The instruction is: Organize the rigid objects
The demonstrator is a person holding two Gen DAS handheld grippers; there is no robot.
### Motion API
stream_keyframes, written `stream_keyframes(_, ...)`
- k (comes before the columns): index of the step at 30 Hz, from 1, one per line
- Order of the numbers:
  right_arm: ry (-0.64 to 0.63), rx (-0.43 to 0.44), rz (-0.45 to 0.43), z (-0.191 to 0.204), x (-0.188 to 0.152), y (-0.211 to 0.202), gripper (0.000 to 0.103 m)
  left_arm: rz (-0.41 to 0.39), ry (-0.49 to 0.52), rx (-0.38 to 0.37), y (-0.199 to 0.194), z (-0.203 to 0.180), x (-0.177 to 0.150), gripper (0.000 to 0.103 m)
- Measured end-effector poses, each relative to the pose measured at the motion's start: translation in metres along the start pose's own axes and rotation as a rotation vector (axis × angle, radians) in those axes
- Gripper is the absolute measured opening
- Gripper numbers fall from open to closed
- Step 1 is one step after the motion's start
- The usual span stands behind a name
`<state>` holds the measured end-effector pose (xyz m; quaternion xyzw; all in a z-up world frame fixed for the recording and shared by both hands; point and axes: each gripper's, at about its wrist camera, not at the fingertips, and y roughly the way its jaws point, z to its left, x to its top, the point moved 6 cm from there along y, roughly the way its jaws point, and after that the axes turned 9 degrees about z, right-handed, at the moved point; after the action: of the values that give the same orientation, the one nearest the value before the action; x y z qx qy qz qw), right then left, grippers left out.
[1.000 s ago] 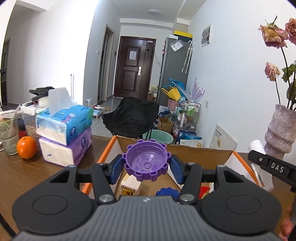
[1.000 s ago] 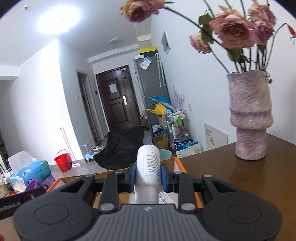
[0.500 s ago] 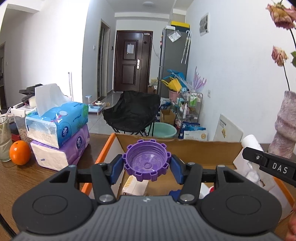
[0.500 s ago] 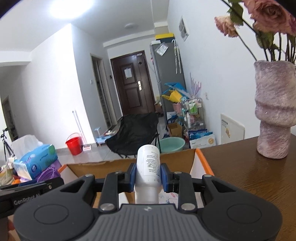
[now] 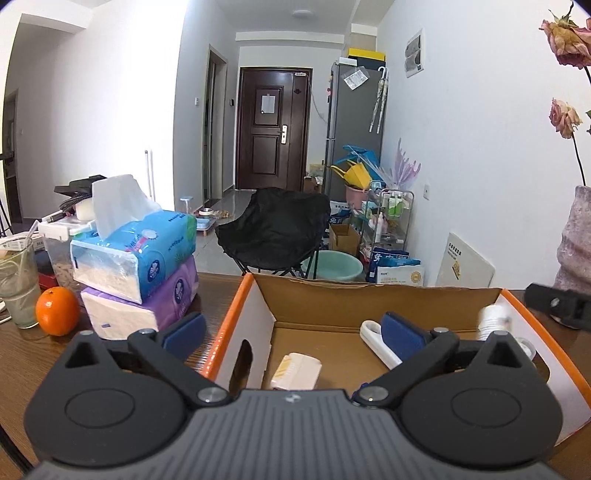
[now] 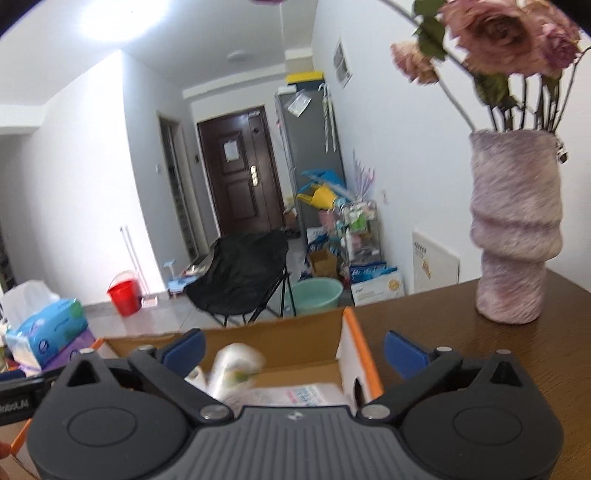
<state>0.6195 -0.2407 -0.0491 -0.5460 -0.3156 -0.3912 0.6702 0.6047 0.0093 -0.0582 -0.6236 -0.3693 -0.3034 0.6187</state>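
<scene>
Over the cardboard box [image 5: 376, 302] the way down is free, while stacked tissue packs [image 5: 140, 266] crowd its left side and a vase [image 6: 515, 229] stands right.

White walls, a dark door [image 5: 273, 129] at the hallway's end, a grey fridge [image 5: 354, 129] beside it, a black chair [image 5: 277, 229] behind the brown table [image 6: 480, 354].

Stacked soft tissue packs, blue over purple [image 5: 136, 269], at left on dark brown wooden table [image 6: 517, 354]. Round orange fruit [image 5: 57, 311] just beside the stack; clear drinking glass with straw [image 5: 16, 284] near it. Mottled pink ribbed ceramic vase [image 6: 515, 229] with dried roses [image 6: 491, 33], upright at right. Beyond: black folding chair [image 5: 275, 229], pale green plastic basin [image 5: 332, 265], red bucket [image 6: 123, 297], dark brown door [image 5: 273, 129].
</scene>
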Motion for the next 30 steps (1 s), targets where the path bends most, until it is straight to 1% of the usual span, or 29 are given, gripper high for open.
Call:
stream_keyframes(9, -0.025, -0.005, 0.007, -0.006, 0.001, -0.006, 0.103, -0.007, 0.009, 0.0, -0.007, -0.001, 0.001, 0.103)
stream_keyframes(16, -0.062, -0.007, -0.008, 0.004, -0.001, -0.023, 0.103, -0.019, 0.019, 0.003, -0.027, -0.007, 0.001, 0.103)
stream_keyframes(20, -0.089, 0.0, -0.02, 0.01, -0.003, -0.042, 0.103, -0.033, 0.039, 0.007, -0.047, -0.011, -0.001, 0.103)
stream_keyframes(23, -0.102, 0.0, -0.027, 0.014, -0.007, -0.062, 0.103, -0.033, 0.038, -0.002, -0.065, -0.011, -0.004, 0.103)
stream_keyframes(27, -0.129, 0.0, -0.032, 0.022, -0.015, -0.092, 0.103, -0.031, 0.052, 0.018, -0.091, -0.011, -0.012, 0.103)
stream_keyframes(30, -0.14, -0.004, -0.03, 0.026, -0.021, -0.113, 0.103, -0.029, 0.056, 0.01, -0.114, -0.011, -0.02, 0.103)
